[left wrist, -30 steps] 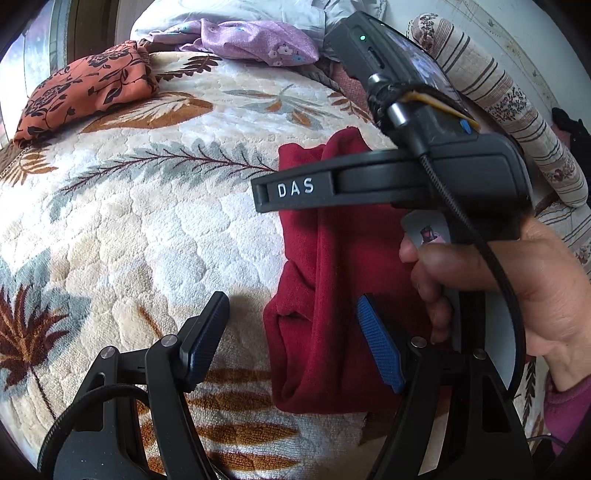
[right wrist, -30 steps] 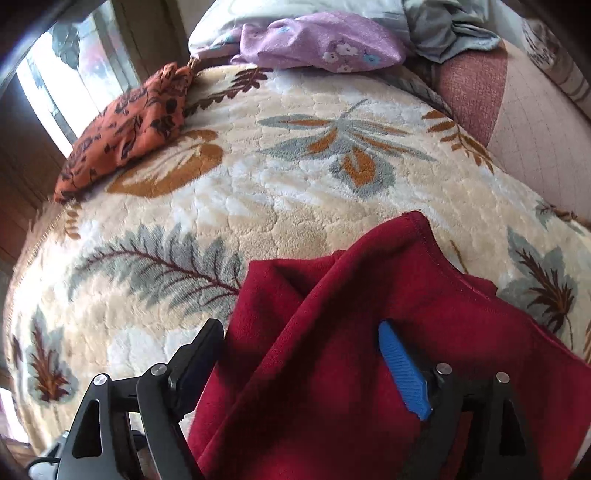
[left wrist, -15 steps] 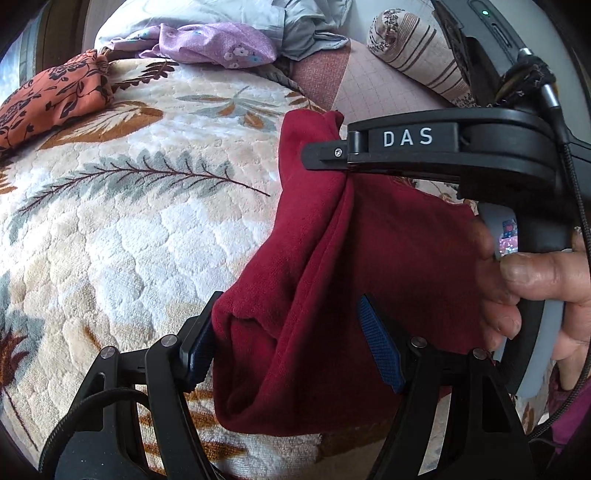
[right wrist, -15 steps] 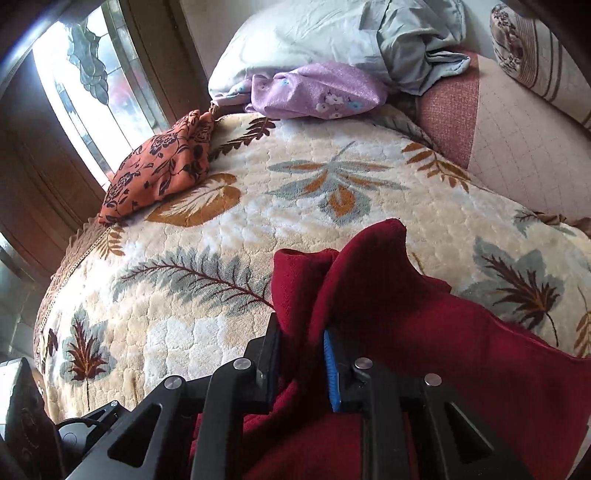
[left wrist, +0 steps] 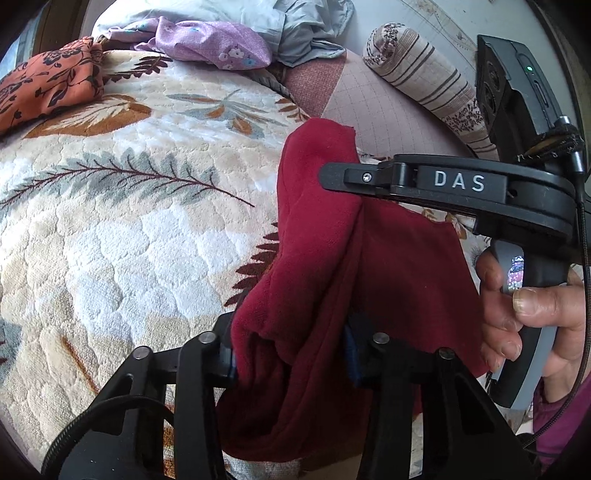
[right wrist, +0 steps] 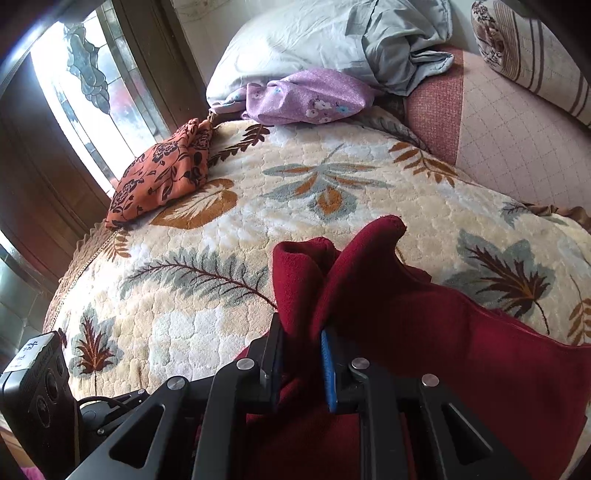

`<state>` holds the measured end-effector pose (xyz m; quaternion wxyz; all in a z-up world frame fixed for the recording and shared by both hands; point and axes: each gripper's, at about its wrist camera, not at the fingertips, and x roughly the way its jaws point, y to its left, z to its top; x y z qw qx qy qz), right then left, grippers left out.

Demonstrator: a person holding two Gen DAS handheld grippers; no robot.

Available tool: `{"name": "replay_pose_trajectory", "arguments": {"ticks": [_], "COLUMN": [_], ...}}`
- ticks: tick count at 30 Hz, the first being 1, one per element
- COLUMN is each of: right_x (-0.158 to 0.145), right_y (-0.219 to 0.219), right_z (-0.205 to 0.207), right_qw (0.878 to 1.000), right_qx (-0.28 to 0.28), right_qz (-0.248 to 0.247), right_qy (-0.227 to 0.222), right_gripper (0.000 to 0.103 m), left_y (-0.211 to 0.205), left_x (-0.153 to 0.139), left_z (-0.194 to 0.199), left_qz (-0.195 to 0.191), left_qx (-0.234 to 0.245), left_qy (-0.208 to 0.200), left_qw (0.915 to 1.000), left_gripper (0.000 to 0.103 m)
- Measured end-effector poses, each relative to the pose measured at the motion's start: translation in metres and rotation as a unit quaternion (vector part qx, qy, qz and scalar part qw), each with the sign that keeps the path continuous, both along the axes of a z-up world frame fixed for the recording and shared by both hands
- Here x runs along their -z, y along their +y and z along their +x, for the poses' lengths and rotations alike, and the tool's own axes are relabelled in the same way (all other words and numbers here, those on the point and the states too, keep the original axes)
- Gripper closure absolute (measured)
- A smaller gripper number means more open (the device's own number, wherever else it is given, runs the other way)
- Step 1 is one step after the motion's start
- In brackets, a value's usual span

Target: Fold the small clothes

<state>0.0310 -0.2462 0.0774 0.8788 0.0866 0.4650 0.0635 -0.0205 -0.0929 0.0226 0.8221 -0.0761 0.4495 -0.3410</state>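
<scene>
Garment at lower centre, blanket beneath, other cloths along the top edge.

In the left wrist view the garment (left wrist: 332, 277) fills the lower centre, lying on the blanket (left wrist: 129, 221) that spreads to its left; the left gripper (left wrist: 291, 354) sits at the bottom with the garment between its fingers, and the right gripper (left wrist: 332, 177) enters from the right, above it. A patterned cloth (left wrist: 44, 81) lies upper left, a flowered cloth (left wrist: 210, 48) top centre with a pillow (left wrist: 295, 26) behind it, and a bolster (left wrist: 428, 85) upper right.
</scene>
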Motion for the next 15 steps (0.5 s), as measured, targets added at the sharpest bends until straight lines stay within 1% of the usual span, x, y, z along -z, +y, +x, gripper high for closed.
{"name": "replay_pose_trajectory", "arguments": {"ticks": [3, 5, 7, 8, 9, 10, 15], "right_x": [0.003, 0.004, 0.005, 0.007, 0.009, 0.011, 0.025], "right_y": [-0.001, -0.002, 0.000, 0.003, 0.007, 0.010, 0.028], "right_z": [0.002, 0.006, 0.012, 0.016, 0.020, 0.023, 0.042], "right_qw": [1.000, 1.000, 1.000, 0.999, 0.999, 0.999, 0.998], "right_qx": [0.004, 0.009, 0.011, 0.009, 0.006, 0.005, -0.009], "right_qz": [0.007, 0.013, 0.015, 0.011, 0.005, 0.002, -0.013], "right_qy": [0.010, 0.018, 0.025, 0.031, 0.039, 0.043, 0.067], "right_gripper": [0.086, 0.085, 0.077, 0.063, 0.047, 0.044, 0.043], "left_y": [-0.001, -0.003, -0.004, -0.005, -0.005, -0.006, -0.006], "left_x": [-0.002, -0.003, -0.003, -0.002, -0.002, -0.001, 0.002], "left_z": [-0.002, -0.003, -0.004, -0.004, -0.004, -0.003, -0.003], "left_qz": [-0.005, 0.001, 0.004, 0.005, 0.008, 0.009, 0.012], "left_qx": [0.007, 0.009, 0.011, 0.012, 0.012, 0.012, 0.010], "left_qy": [-0.005, -0.012, -0.014, -0.013, -0.013, -0.013, -0.012], "left_qw": [1.0000, 0.9999, 0.9998, 0.9998, 0.9998, 0.9998, 0.9998], "left_gripper": [0.066, 0.066, 0.066, 0.066, 0.066, 0.066, 0.066]}}
